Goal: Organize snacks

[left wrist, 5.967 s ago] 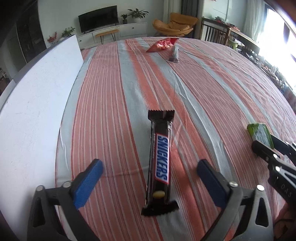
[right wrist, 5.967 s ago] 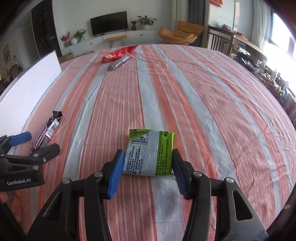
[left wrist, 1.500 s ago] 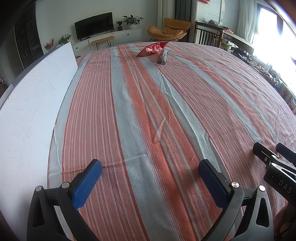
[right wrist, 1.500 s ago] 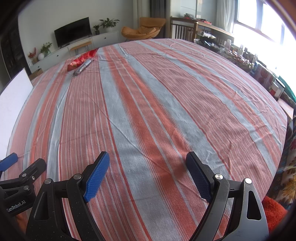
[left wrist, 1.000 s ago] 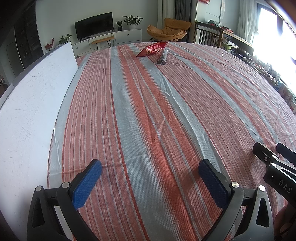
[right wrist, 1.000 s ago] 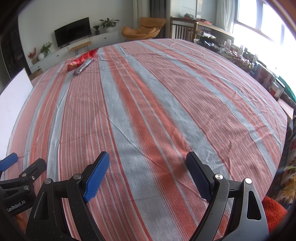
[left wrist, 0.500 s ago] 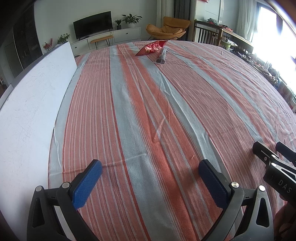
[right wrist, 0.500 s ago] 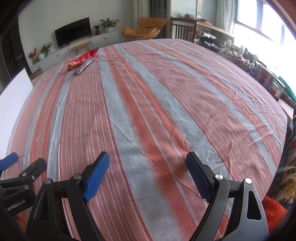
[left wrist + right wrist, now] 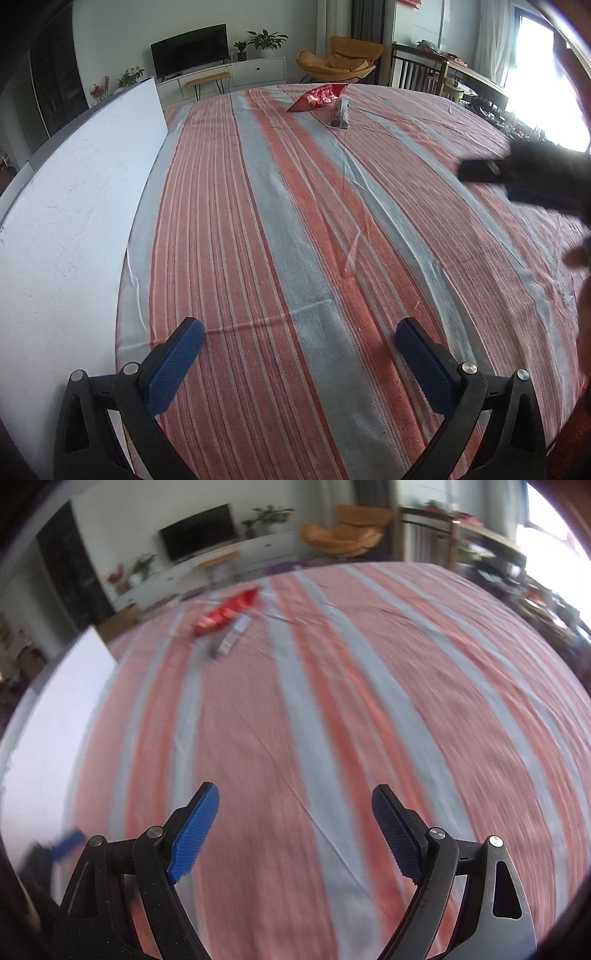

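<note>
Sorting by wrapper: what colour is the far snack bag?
Red and shiny; the bag shows best in the left wrist view.

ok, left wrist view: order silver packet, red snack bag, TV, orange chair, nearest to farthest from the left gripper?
From the left gripper, open and empty:
1. Silver packet, far end of the striped cloth, slightly right of centre.
2. Red snack bag, just behind it and to its left; they seem to touch.
3. Orange chair and TV, both beyond the table, chair right, TV left; too close to rank.
</note>
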Demonstrator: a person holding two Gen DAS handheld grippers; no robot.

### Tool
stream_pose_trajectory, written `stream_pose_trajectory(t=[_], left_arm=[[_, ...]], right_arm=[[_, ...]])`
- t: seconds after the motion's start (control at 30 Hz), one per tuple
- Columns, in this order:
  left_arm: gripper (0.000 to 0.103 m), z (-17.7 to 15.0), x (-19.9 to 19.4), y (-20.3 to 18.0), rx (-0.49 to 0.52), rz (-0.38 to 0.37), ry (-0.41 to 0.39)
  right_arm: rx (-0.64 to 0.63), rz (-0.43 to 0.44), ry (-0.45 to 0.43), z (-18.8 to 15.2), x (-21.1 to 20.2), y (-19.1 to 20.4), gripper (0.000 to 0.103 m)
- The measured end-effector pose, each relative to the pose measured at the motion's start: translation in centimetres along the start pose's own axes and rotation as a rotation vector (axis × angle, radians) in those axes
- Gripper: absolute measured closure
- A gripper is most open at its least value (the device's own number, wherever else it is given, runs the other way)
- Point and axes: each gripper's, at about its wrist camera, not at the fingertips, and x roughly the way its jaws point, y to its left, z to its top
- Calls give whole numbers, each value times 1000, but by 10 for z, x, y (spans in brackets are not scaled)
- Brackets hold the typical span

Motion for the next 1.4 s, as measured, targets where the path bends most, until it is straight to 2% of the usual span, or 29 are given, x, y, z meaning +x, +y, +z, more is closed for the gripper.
stream_pose_trajectory(t=[0.1, 0.17, 0.27, 0.3, 0.33, 0.37, 0.43, 0.53, 0.63, 0.73, 0.93, 1.03, 1.17, 1.2, 1.23, 1.27, 1.3, 1.33, 1.4], left_arm=[[0, 0, 0, 0, 0, 0, 0], [0, 0, 0, 0, 0, 0, 0], [0, 0, 0, 0, 0, 0, 0], [0, 0, 0, 0, 0, 1, 0], [0, 0, 0, 0, 0, 1, 0], [0, 0, 0, 0, 1, 1, 0], [0, 1, 0, -1, 1, 2, 0], [0, 1, 0, -1, 1, 1, 0], [0, 1, 0, -1, 1, 1, 0], [0, 1, 0, -1, 1, 1, 0], [0, 1, 0, -1, 1, 2, 0], [0, 0, 0, -1, 1, 3, 0], [0, 0, 0, -2, 0, 5, 0], [0, 1, 0, -2, 0, 5, 0], [0, 0, 0, -2, 0, 5, 0], [0, 0, 0, -2, 0, 5, 0], [0, 0, 0, -2, 1, 5, 0], [0, 0, 0, -2, 0, 5, 0], [0, 1, -1, -1, -1, 6, 0]], right_arm=[[-33, 72, 76, 60, 49, 21, 17], [-51, 56, 113, 93, 83, 33, 19], [-63, 29, 134, 122, 123, 47, 21], [-70, 10, 146, 126, 133, 51, 26], [-75, -12, 165, 130, 145, 54, 46], [-91, -50, 133, 132, 144, 56, 58], [-101, -97, 122, 133, 144, 57, 77], [-63, -78, 118, 123, 130, 43, 84], [-63, -66, 133, 100, 106, 22, 84], [-40, -51, 145, 62, 71, -6, 84], [19, -96, 77, -29, -8, -57, 84], [44, -140, 29, -52, -25, -67, 84], [22, -166, -30, -55, -27, -68, 81], [26, -164, -46, -56, -27, -69, 79], [28, -161, -60, -59, -28, -71, 72], [26, -160, -75, -61, -28, -71, 56], [12, -174, -85, -63, -27, -68, 46], [-2, -194, -74, -62, -23, -66, 29], [-41, -230, -60, -61, -20, -58, 27]])
